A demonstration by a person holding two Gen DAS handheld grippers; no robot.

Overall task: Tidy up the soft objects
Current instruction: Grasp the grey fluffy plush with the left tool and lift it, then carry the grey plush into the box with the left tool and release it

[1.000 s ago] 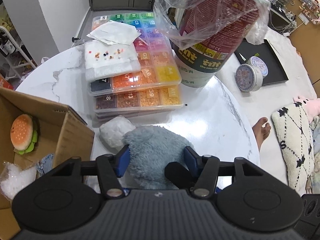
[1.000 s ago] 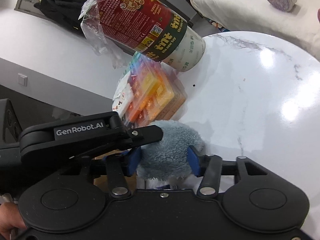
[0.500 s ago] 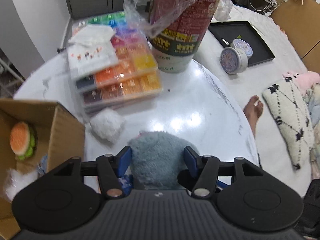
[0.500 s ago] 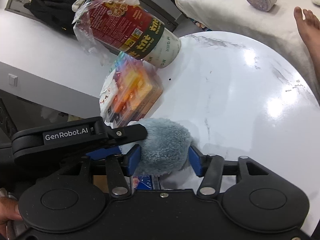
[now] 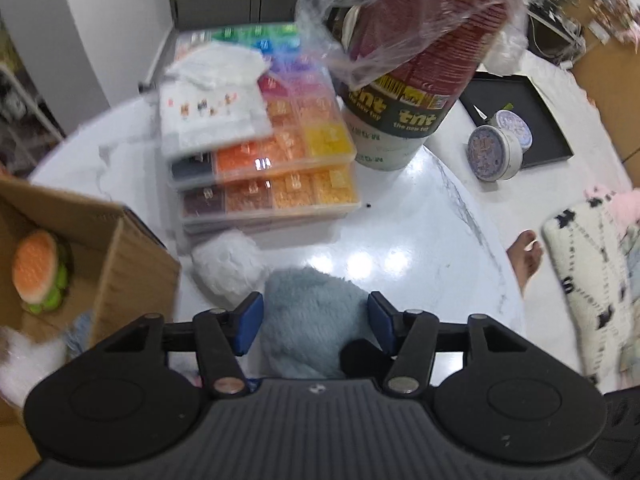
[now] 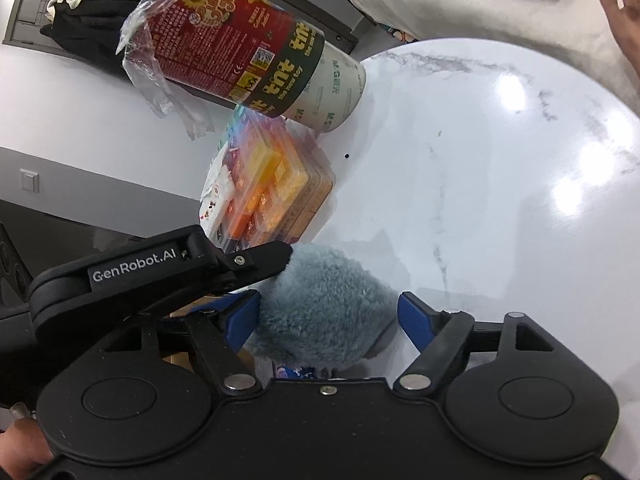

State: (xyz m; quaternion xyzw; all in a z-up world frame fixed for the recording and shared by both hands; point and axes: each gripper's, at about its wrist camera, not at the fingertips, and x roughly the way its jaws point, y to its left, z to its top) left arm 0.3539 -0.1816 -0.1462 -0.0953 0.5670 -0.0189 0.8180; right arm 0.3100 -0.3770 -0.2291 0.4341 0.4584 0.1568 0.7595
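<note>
We hold the grey-blue plush toy (image 5: 314, 320) above the tabletop (image 5: 400, 240), beside the cardboard box (image 5: 120, 256), likely its destination. Our left hand-held gripper (image 5: 315, 322) is closing on it; our right hand-held gripper (image 6: 328, 314) is opening, one pad already clear. The toy's underside is hidden.

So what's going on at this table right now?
A person with two handheld grippers is handing off a fluffy grey-blue plush toy. The left gripper is closing, its fingers pinching the plush. The right gripper is opening, its right pad already clear. A cardboard box holding a burger-shaped plush waits alongside.
</note>
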